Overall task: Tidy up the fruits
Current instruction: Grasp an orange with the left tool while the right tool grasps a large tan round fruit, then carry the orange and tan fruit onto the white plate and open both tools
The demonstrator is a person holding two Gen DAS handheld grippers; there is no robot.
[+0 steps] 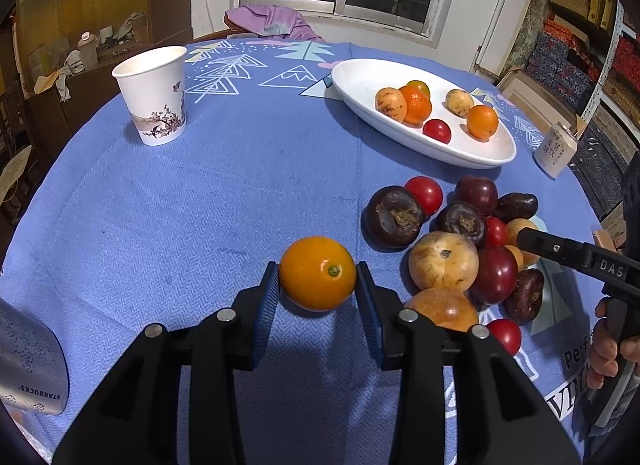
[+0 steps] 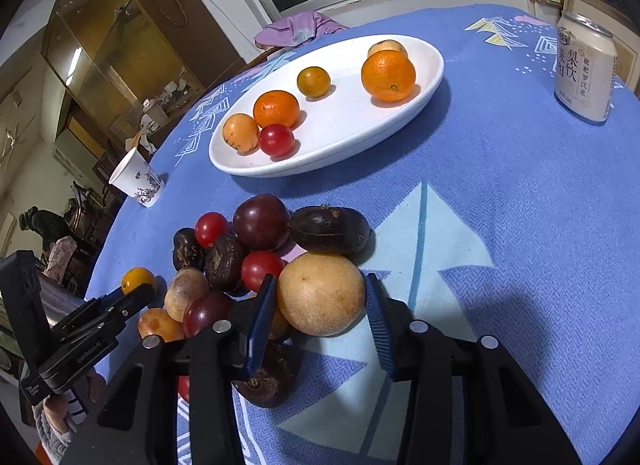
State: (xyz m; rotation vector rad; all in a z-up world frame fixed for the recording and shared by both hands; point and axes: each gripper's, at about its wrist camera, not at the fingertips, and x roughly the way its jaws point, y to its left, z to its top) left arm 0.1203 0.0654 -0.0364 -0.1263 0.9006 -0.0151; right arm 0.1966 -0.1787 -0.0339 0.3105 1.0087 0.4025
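My left gripper (image 1: 317, 283) is shut on a small orange kumquat (image 1: 317, 273), held just above the blue tablecloth; it also shows in the right wrist view (image 2: 138, 280). My right gripper (image 2: 320, 305) is closed around a pale yellow round fruit (image 2: 321, 293) at the near edge of the fruit pile (image 1: 460, 241). The pile holds dark water chestnuts, red cherry tomatoes, plums and yellow fruits. A white oval plate (image 1: 360, 77) (image 2: 432, 61) behind the pile holds several oranges, yellow fruits and a cherry tomato.
A paper cup (image 1: 154, 95) stands at the far left of the table. A drink can (image 2: 586, 67) stands to the right of the plate. A Starbucks tumbler (image 1: 28, 365) lies at the near left edge. A purple cloth (image 1: 272, 23) hangs beyond the table's far edge.
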